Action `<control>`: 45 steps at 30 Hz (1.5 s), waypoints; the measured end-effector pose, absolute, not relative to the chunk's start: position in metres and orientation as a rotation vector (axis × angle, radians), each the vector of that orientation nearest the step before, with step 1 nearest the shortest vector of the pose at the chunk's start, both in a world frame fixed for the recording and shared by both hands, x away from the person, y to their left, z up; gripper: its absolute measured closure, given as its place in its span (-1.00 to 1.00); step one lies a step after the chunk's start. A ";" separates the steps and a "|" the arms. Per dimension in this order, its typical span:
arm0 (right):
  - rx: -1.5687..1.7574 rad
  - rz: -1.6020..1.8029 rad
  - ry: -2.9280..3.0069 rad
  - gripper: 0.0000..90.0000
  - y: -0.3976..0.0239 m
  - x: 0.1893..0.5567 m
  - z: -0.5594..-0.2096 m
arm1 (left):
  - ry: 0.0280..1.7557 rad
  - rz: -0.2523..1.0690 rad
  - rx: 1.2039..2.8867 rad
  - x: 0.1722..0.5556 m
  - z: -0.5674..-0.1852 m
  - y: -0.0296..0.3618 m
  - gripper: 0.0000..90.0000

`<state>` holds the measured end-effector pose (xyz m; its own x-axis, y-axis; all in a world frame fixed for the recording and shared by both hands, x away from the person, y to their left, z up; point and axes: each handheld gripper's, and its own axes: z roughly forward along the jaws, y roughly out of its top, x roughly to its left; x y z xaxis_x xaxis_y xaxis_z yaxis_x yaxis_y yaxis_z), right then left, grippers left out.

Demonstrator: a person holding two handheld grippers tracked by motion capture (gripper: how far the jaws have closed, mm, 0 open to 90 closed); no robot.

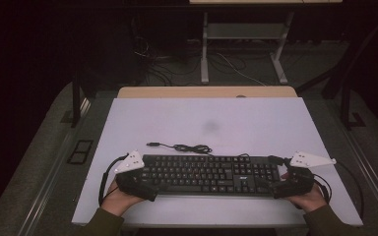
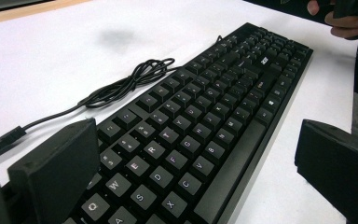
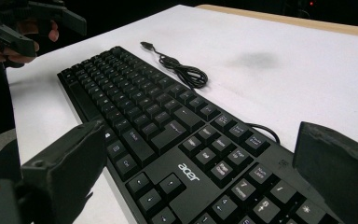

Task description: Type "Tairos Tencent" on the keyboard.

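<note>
Both grippers sit at the near end of the table, one at each short end of the black Acer keyboard (image 1: 210,174), which lies flat and square to the near edge of the white table top (image 1: 206,123).

Left gripper (image 1: 139,183): jaws wide open, straddling the keyboard's left end across its depth. In the left gripper view one jaw is over the Q/W corner and the other stands off the front edge; no pad contact that I can see.

Right gripper (image 1: 286,186): same picture, jaws spread wide around the numpad end, front and back edges between them, not pressing.

My read: the step is a two-handed pickup of the keyboard.

How to do it well:
- Seat both grippers deeper so the pads bear on the case edges, not on keycaps.
- Close both together; one side first will skid the board on the smooth top.
- Keep the two ends level when lifting, since the case will likely flex or twist.

Farther back: the USB cable (image 1: 189,147) lies loosely coiled just behind the keyboard, plug (image 1: 152,144) free on the table top. It will drag, so lift slowly and watch for a snag.
</note>
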<state>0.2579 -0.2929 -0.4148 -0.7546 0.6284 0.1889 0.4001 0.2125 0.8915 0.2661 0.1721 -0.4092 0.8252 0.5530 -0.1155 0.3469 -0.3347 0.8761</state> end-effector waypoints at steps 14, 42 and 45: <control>0.976 1.583 2.268 -0.95 -0.292 0.261 -0.415 | 0.686 0.250 1.955 0.264 -0.409 0.175 -1.00; 0.984 1.612 2.305 -0.86 -0.269 0.270 -0.406 | 0.673 0.247 1.973 0.266 -0.411 0.173 -1.00; 0.991 1.611 2.317 -0.81 -0.264 0.272 -0.406 | 0.673 0.247 1.973 0.266 -0.411 0.173 -1.00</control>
<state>0.2721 -0.2640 -0.4056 -0.7705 0.5910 0.2388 0.4297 0.2048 0.8794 0.2657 0.1729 -0.4110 0.8247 0.5546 -0.1107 0.3516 -0.3495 0.8685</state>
